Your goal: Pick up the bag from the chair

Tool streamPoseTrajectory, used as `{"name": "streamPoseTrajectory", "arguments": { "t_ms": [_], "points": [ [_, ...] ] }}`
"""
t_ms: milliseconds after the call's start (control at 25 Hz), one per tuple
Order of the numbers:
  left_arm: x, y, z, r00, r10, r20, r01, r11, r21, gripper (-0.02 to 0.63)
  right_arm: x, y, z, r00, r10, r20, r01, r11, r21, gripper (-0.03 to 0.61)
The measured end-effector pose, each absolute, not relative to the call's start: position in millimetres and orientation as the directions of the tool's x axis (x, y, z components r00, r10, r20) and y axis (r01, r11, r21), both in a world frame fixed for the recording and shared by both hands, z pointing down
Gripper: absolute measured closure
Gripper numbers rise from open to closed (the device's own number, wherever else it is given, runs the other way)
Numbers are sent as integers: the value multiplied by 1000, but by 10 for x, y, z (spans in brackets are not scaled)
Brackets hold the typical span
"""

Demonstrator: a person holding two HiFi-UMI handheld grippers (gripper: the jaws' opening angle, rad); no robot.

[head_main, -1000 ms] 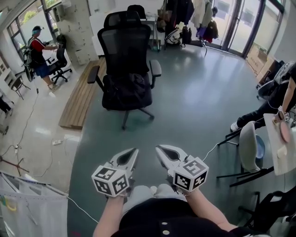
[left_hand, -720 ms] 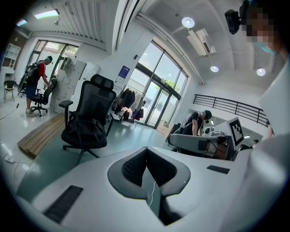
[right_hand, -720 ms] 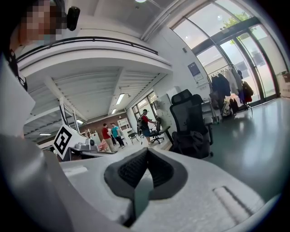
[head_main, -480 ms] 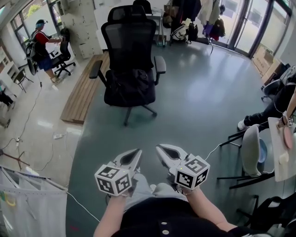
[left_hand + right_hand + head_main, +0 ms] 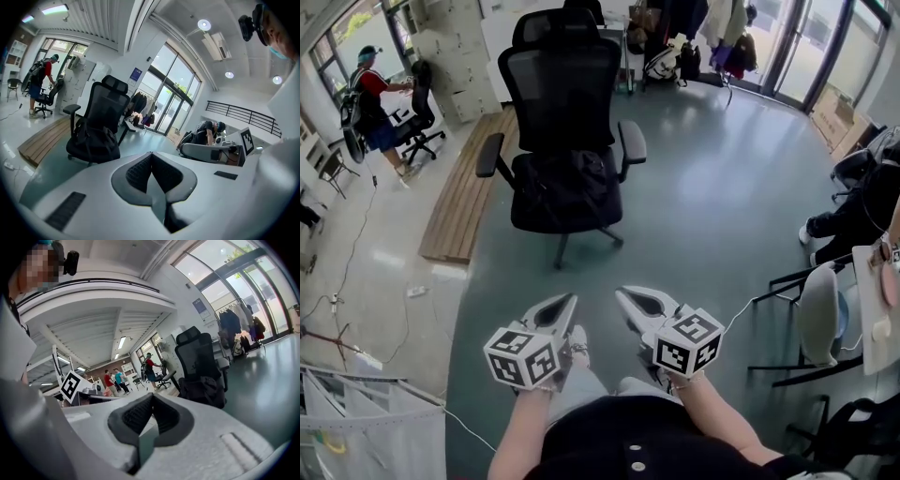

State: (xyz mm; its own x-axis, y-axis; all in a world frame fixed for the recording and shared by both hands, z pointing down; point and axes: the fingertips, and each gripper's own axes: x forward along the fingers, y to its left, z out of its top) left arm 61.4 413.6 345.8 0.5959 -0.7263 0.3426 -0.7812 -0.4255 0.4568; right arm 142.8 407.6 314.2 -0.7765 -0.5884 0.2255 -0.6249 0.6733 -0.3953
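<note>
I hold the left claw [image 5: 565,302] and right claw [image 5: 623,298] low, both clenched on nothing. The bag [image 5: 567,178] sits on the chair [image 5: 562,84] seat, well ahead across open floor [image 5: 703,197]. A bench [image 5: 467,202] edges the chair's left.

left hand-held gripper [image 5: 151,161], jaws pressed together, black bag [image 5: 93,138] on seat of black office chair [image 5: 107,107] well ahead

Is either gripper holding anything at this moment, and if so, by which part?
Nothing is held. The left gripper and right gripper are both shut on nothing; the black bag lies on the chair seat, apart from both.
</note>
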Motion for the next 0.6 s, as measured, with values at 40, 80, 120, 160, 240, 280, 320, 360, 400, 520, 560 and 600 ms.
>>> {"name": "streamPoseTrajectory", "arguments": {
  "t_ms": [40,80,120,160,240,280,320,360,400,520,560,600],
  "points": [
    [529,3996,3449,596,-726,342,-780,-425,459,597,1364,3935,3121,-772,-593,227,-630,672,-389,581],
    [445,3863,3444,597,-726,342,-779,-424,462,597,1301,3801,3101,-767,-600,229,-638,669,-383,581],
    [365,3735,3439,600,-724,342,-777,-424,466,597,1240,3672,3088,-760,-607,233,-646,663,-377,581],
    [290,3612,3430,603,-721,341,-774,-425,469,597,1179,3548,3081,-753,-614,237,-654,658,-373,581],
    [149,3378,3397,611,-716,337,-768,-433,472,596,1049,3319,3083,-743,-622,246,-665,647,-374,581],
    [75,3269,3378,616,-713,335,-765,-438,473,597,977,3215,3091,-740,-624,252,-669,641,-376,581],
    [-5,3161,3361,619,-712,333,-762,-441,474,597,904,3114,3099,-736,-626,258,-673,637,-376,581],
    [-89,3052,3348,621,-711,330,-760,-443,476,596,829,3012,3108,-732,-628,262,-677,633,-374,581],
    [-172,2944,3342,623,-710,328,-758,-445,477,597,755,2906,3116,-729,-632,264,-681,629,-374,581],
    [-365,2657,3373,638,-693,334,-748,-458,480,597,559,2610,3146,-718,-645,262,-691,615,-380,581],
    [-409,2583,3391,646,-685,339,-744,-464,481,597,506,2529,3153,-714,-650,261,-695,610,-381,581],
    [-446,2516,3410,652,-676,343,-740,-470,481,597,457,2459,3155,-711,-654,260,-698,607,-380,581]
  ]
}}
